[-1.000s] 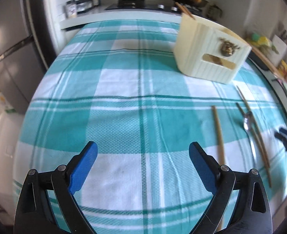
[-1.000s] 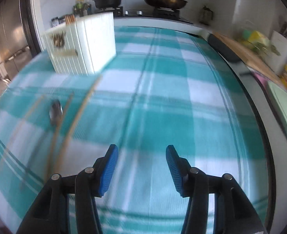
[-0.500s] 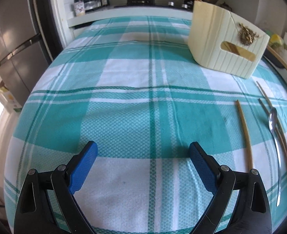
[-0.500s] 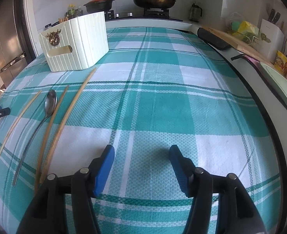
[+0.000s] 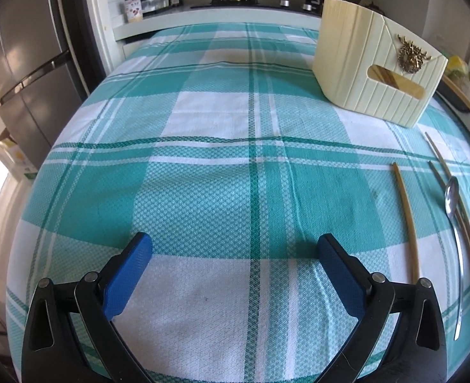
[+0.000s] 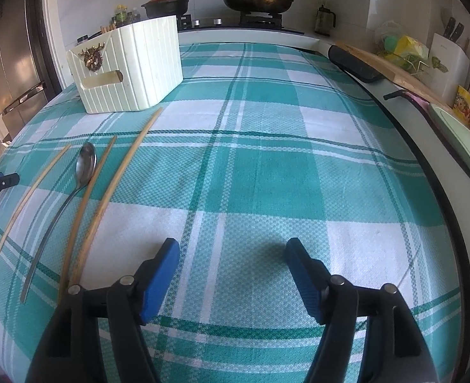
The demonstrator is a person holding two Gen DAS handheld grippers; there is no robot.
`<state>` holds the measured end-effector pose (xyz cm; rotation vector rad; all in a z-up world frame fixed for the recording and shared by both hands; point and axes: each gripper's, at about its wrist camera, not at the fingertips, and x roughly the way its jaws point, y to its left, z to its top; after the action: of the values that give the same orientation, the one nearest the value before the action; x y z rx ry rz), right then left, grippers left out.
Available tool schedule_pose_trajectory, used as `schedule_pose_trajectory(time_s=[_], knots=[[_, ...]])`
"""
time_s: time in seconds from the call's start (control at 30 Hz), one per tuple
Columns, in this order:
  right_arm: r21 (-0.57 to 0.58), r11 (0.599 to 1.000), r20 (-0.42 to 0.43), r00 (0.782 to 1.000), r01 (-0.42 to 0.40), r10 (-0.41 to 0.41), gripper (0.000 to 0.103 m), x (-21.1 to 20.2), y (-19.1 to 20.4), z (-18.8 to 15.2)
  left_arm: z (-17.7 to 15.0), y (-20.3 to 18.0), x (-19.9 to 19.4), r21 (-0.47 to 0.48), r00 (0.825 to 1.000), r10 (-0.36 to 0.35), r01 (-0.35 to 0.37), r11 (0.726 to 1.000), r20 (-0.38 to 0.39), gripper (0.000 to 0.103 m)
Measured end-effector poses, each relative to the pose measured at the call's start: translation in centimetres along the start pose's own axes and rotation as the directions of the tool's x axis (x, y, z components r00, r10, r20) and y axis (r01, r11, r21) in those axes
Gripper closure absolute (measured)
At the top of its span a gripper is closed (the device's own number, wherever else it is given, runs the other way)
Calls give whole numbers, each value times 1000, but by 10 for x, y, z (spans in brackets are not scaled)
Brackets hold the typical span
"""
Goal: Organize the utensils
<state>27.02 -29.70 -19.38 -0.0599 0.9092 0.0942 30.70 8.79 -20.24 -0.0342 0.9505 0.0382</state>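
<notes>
Utensils first: from the left wrist view, three chopsticks and a metal spoon (image 5: 452,198) lie loose on the checked tablecloth (image 5: 203,191), off to the right of the left gripper (image 5: 235,249). The nearest chopstick (image 5: 407,220) sits alone, and the spoon lies between the other two further right, close against the one on its right. The cream utensil box (image 5: 375,70) stands further back on the same side, well apart from the left gripper. Its jaws are spread wide with only cloth between them, so nothing is held. A chopstick or two already poke out of the box's far end here, so I'd guess sorting has started but the pieces on the cloth haven't been touched.

Switching to the right wrist view, the same row sits on the left, with the longest chopstick (image 6: 120,178) running down almost to the right gripper (image 6: 233,249). That one's jaws are also spread and empty. This view shows what the left camera can't: how close the right gripper is to the near chopstick ends, plus a sliver of the other gripper at the left edge. It also shows the box's handle face and long side, but not inside it.

My read is we're at the reach stage. Next move probably needs the right gripper to swing left, drop low, and pinch one thin stick without dragging its neighbours. Flat chopsticks on cloth are fiddly to grab.
</notes>
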Motion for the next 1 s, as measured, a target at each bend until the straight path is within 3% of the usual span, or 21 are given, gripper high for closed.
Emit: schedule_pose_trajectory(time_s=[0.73, 0.83, 1.0], knots=[[1, 1000, 0, 1000, -1, 1, 32, 0, 0, 0, 0, 2, 1, 0, 1000, -12, 12, 1000, -2, 0], [2, 1000, 0, 1000, -1, 1, 32, 0, 0, 0, 0, 3, -1, 2, 999, -38, 38, 999, -2, 0], [2, 1000, 0, 1000, -1, 1, 32, 0, 0, 0, 0, -6, -22, 6, 986, -166, 166, 986, 25, 1]])
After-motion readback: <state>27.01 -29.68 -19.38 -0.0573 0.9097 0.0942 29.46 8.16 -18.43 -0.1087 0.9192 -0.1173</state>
